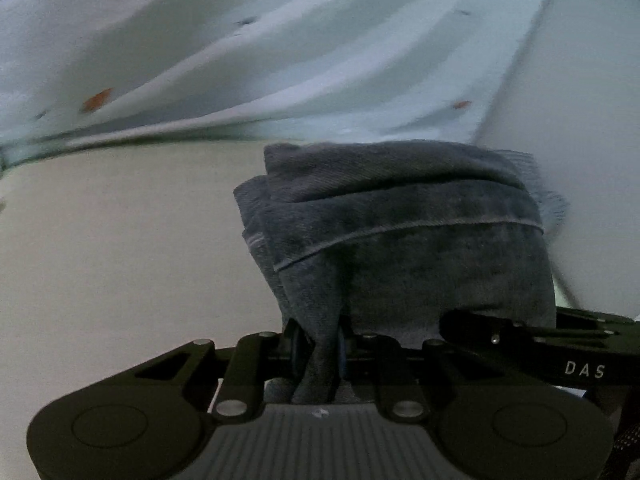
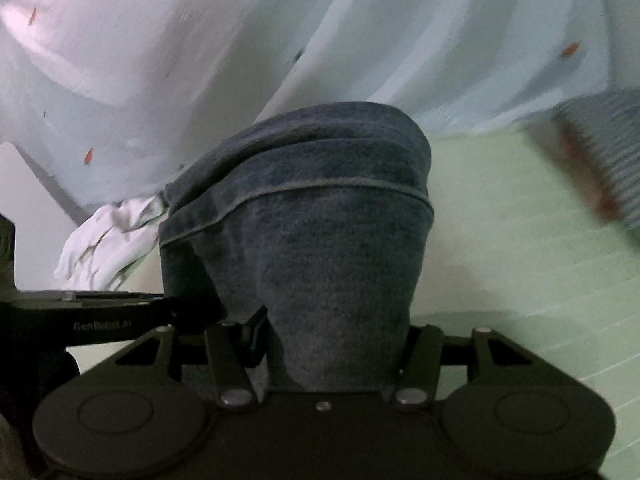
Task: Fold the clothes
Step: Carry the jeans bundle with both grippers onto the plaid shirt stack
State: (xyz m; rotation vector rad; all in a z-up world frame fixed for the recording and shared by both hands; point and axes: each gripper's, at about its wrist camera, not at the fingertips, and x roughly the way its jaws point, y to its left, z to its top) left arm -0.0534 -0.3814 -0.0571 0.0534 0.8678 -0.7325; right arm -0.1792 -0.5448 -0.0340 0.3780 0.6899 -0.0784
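A folded dark blue denim garment (image 1: 400, 240) hangs lifted between both grippers, its stitched hem running across the front. My left gripper (image 1: 320, 354) is shut on a thin fold of the denim, which runs back between its pads. My right gripper (image 2: 336, 344) is shut on a thick bundle of the same denim (image 2: 320, 240), which hides its fingertips. Each view shows the other gripper close beside: the right one (image 1: 540, 340) at the right edge, the left one (image 2: 100, 314) at the left edge.
A pale sheet with small orange marks (image 1: 240, 60) drapes behind. Below lie a beige surface (image 1: 100, 260) and a light green striped surface (image 2: 520, 260). A crumpled white cloth (image 2: 108, 240) lies at the left, a blurred striped fabric (image 2: 608, 152) at the right.
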